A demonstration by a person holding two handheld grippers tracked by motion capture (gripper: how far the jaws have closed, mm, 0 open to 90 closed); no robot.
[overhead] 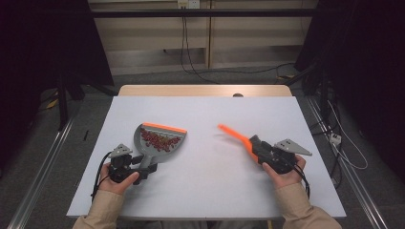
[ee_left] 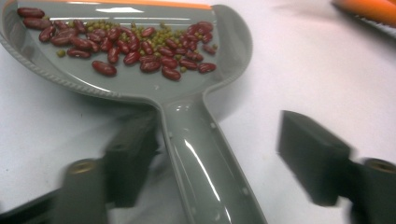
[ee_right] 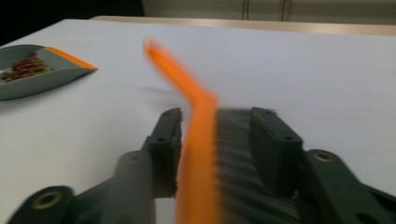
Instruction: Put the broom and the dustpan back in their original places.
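Starting at the left side of the table (overhead: 205, 107), the left gripper (overhead: 143, 171) sits at the handle end of the grey dustpan (overhead: 160, 140). In the left gripper view its jaws stand apart with the dustpan's handle (ee_left: 205, 158) between them: one jaw is well clear of it, the other close beside it, so I'd call the grip released. The pan rests on the white top with its orange lip (overhead: 165, 127) pointing away from the person. If that hand pulls back carelessly a jaw could catch the handle and jolt or swing the pan.

Inside the pan lies a loose heap of dark red beans (ee_left: 126, 49) mixed with small green ones (ee_left: 173, 44), gathered toward the lip and the middle. Nothing covers them, so a knock or tilt would, I think, roll them back onto the table.

To the right, well apart from the pan, the right gripper (overhead: 258, 150) has the orange brush (overhead: 236, 136) between its jaws, bristles (ee_right: 233, 158) against one jaw, handle tip aimed toward the table's middle. The brush looks blurred there, and the jaws seem loose around it rather than pressing; it may be slipping. A dropped brush could skid toward the pan and scatter the beans
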